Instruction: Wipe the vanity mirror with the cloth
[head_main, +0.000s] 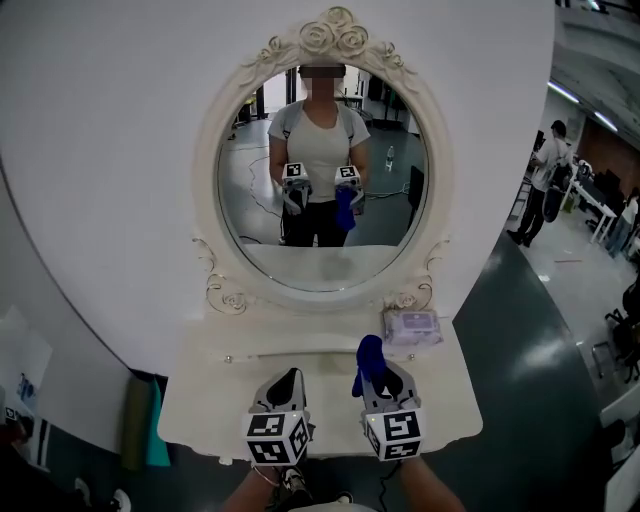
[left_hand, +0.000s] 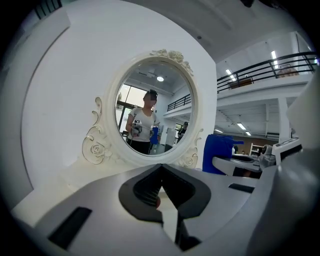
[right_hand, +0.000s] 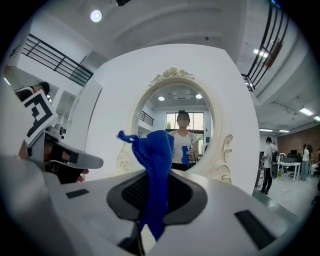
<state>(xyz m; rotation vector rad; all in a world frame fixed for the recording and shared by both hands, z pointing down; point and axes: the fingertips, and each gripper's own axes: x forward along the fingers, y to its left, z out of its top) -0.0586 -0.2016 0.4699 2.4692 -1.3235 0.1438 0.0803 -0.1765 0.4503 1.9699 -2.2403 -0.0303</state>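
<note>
Within the right claw (head_main: 388, 375), bunched blue cloth (right_hand: 156, 155) sticks upward.

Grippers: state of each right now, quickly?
Left gripper: closed, nothing between its jaws.
Right gripper: closed on the blue cloth.

In the head view the left tool (head_main: 287, 378) and right tool (head_main: 388, 375) hide part of the bench's (head_main: 205, 395) front edge. The wipes pack's (head_main: 412, 324) print is too small to read. In the right gripper view the cloth (right_hand: 156, 170) covers the vanity mirror's (right_hand: 197, 117) lower-left frame
</note>
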